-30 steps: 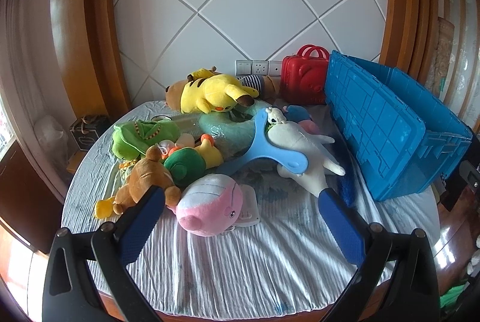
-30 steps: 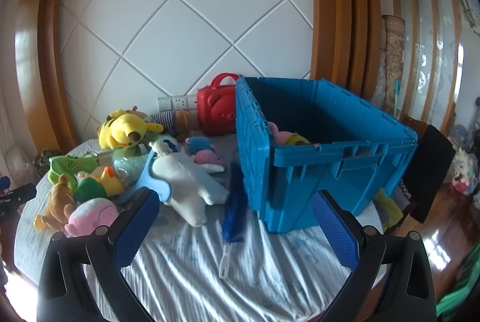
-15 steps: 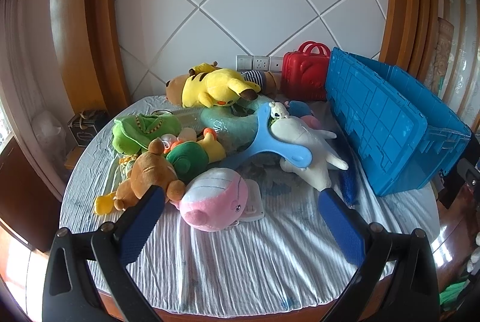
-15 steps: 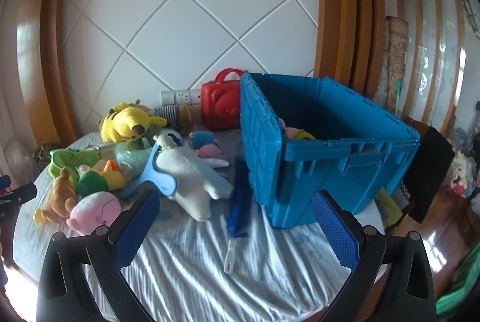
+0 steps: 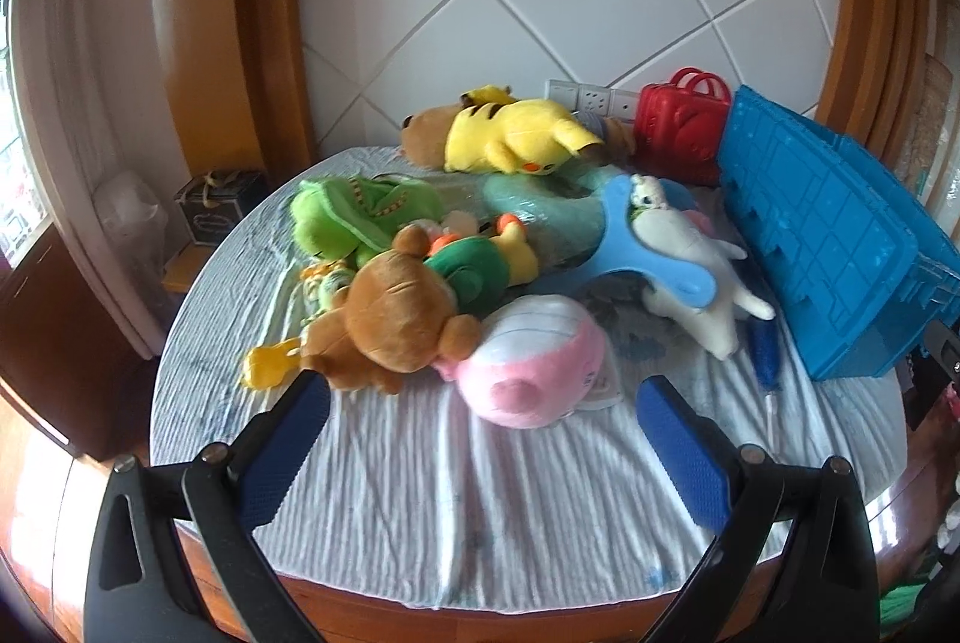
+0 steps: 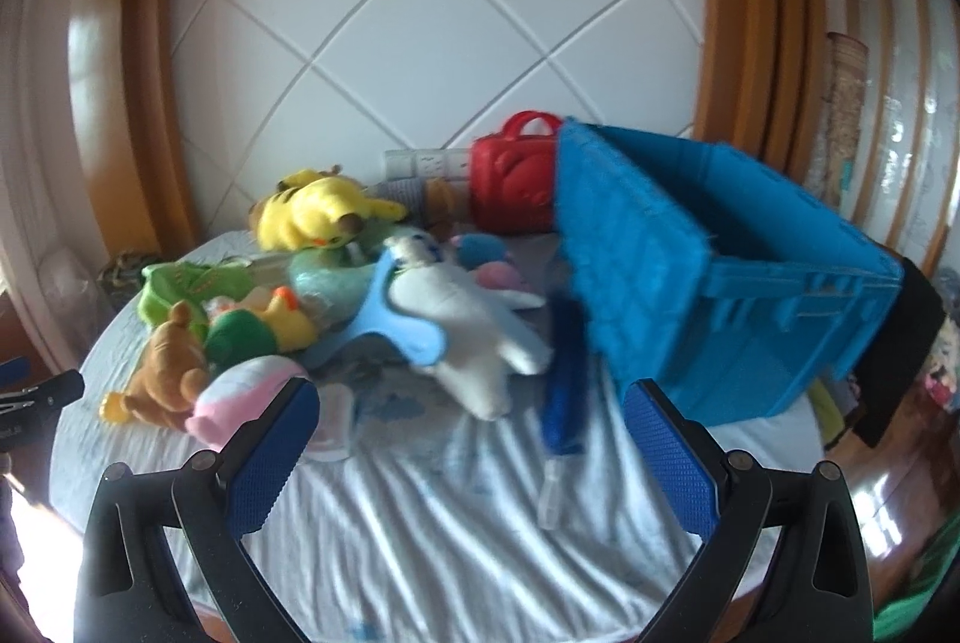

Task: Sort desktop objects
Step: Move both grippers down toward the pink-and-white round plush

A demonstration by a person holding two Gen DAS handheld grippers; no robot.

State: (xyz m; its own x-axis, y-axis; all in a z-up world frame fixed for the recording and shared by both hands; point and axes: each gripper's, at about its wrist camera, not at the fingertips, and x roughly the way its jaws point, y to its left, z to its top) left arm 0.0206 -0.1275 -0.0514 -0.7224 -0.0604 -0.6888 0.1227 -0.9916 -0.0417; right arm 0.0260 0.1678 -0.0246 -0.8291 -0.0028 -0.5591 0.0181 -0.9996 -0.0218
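Note:
A heap of plush toys lies on a round table with a white cloth (image 5: 420, 493). Nearest my open, empty left gripper (image 5: 480, 403) are a pink-and-white plush (image 5: 528, 367) and a brown bear (image 5: 390, 319). Behind them lie a green plush (image 5: 360, 217), a yellow Pikachu (image 5: 516, 136) and a white plush (image 5: 690, 259) on a light blue plastic piece (image 5: 630, 259). A big blue crate (image 6: 720, 277) stands at the right. My right gripper (image 6: 471, 403) is open and empty above the cloth, in front of the white plush (image 6: 474, 325) and a blue brush (image 6: 564, 379).
A red toy case (image 5: 681, 127) stands against the tiled wall behind the crate, beside wall sockets (image 5: 588, 97). A small dark box (image 5: 219, 214) sits on a low stand left of the table. The table's wooden edge (image 5: 420, 622) is close below my left gripper.
Both grippers have swung to the left and come a little closer to the toys; the crate has shifted right in both views. Both stay open and empty.

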